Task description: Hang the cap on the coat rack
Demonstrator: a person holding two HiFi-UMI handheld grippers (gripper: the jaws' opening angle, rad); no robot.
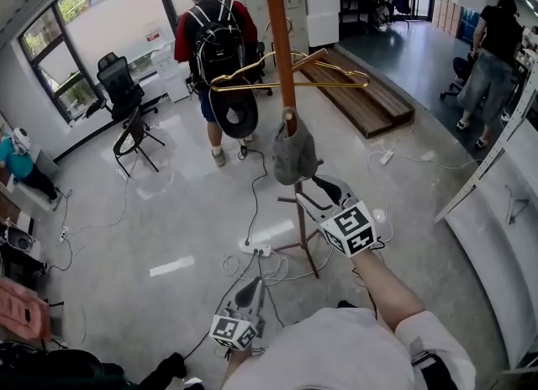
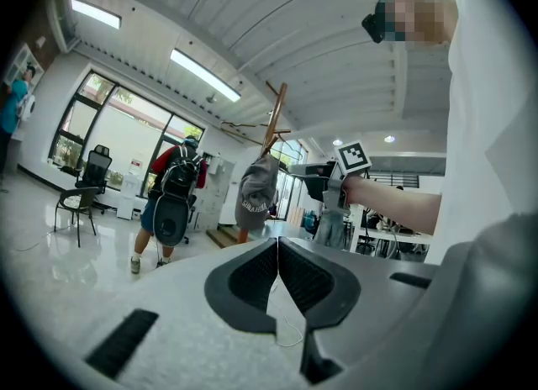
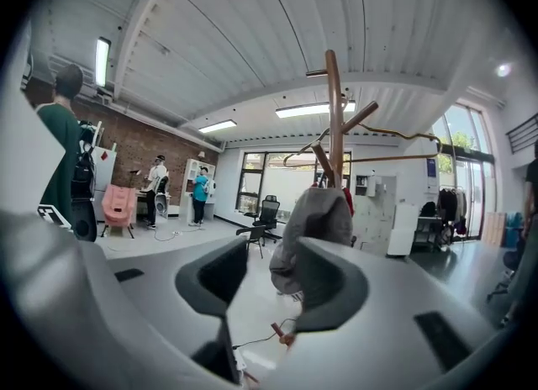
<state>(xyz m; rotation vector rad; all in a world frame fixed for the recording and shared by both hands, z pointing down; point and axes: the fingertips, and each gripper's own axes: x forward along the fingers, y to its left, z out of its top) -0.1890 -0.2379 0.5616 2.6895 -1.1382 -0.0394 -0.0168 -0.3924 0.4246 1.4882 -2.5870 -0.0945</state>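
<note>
Cap (image 1: 294, 155) hangs on rack (image 1: 277, 35); right gripper (image 1: 313, 190) outstretched, fingers (image 3: 332, 283) spread; left gripper's (image 1: 250, 289) together.

White lettering on the cap (image 2: 255, 195) is illegible.

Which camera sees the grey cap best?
The head view: the whole grey cap hangs on the coat rack, unblocked. The left gripper view shows it small; in the right gripper view a jaw hides part.
</note>
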